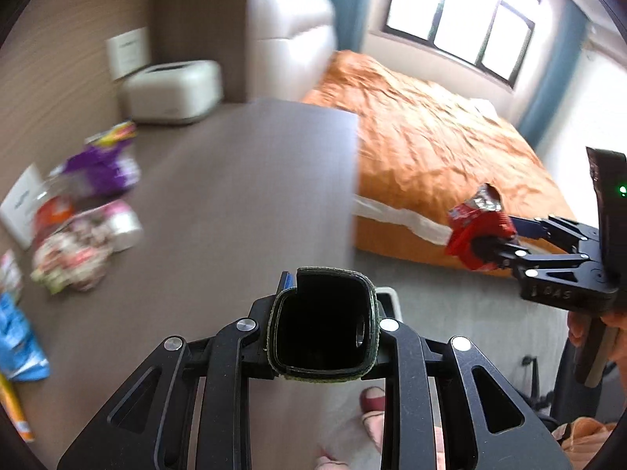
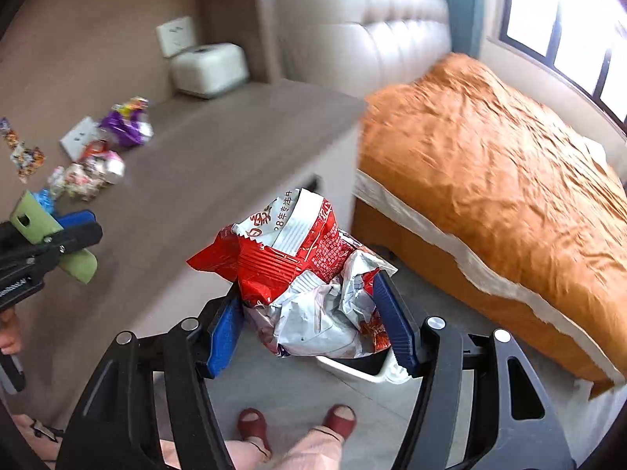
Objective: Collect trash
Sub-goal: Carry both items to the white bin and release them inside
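My right gripper (image 2: 309, 313) is clamped on a crumpled red-and-silver snack bag (image 2: 301, 270), its blue pads (image 2: 225, 333) pressing in from both sides with the jaws held fairly wide by the bag's bulk. Just below it a white bin (image 2: 352, 372) stands on the pale grey floor (image 2: 298, 395), and my red slippers (image 2: 339, 419) show at the bottom edge. My left gripper (image 2: 80, 241) is squeezed shut on a flat green piece (image 2: 33, 219) that sticks out past the pads on both ends; in the left wrist view this piece fills the space between the jaws as a dark, green-edged square (image 1: 323, 331).

Both grippers hang near the edge of a brown desk (image 1: 235, 196). More wrappers (image 1: 84, 211) lie in a heap on its far left side against the brown wall (image 1: 58, 58), purple, pink, red and blue among them. A white box (image 1: 172, 92) sits in the back corner beneath a wall socket (image 1: 127, 53). To the right of the desk stands a bed (image 2: 490, 164) with a rumpled orange cover and a padded cream headboard (image 2: 364, 31). Behind it are a window (image 1: 462, 27) and teal curtains (image 1: 341, 4).
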Tool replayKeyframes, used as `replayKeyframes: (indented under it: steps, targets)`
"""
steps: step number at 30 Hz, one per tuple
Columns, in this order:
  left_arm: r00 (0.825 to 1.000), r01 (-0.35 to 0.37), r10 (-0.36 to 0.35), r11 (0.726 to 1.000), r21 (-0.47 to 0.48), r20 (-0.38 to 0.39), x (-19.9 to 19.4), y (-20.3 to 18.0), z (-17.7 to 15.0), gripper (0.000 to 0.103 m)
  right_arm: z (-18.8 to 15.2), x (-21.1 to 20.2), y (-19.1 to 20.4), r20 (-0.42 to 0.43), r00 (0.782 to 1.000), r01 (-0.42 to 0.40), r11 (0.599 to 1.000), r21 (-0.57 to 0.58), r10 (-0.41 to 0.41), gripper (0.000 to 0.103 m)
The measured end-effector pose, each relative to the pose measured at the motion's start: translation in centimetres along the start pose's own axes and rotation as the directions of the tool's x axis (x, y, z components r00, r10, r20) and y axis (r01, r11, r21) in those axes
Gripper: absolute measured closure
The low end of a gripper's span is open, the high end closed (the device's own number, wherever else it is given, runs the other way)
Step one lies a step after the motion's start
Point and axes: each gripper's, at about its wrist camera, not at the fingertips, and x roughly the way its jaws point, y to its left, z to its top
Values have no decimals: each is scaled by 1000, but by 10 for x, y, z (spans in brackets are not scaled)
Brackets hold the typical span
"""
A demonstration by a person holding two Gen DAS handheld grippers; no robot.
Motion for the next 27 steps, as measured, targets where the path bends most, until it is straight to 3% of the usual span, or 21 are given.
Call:
replayKeyframes:
  steps: [5,12,18,27]
  targets:
    - [997,57,-53,996,69,-60,48,-78,17,78,-28,28,-68,-91,996,22,1000,-15,-24,38]
    - [972,121,-98,988,95,-215,178,-149,19,78,-74,96,-130,-222,975,5,999,-47,-15,38]
    - [932,159,-120,983,87,-341,310,-160,-17,78,-126,198,-159,-322,946,9,998,-70,-31,38]
    - [892,150,-90,984,101,-443,478,-149,-82,78,-204,344,-157,-414,910,-65,990,-125,7,38]
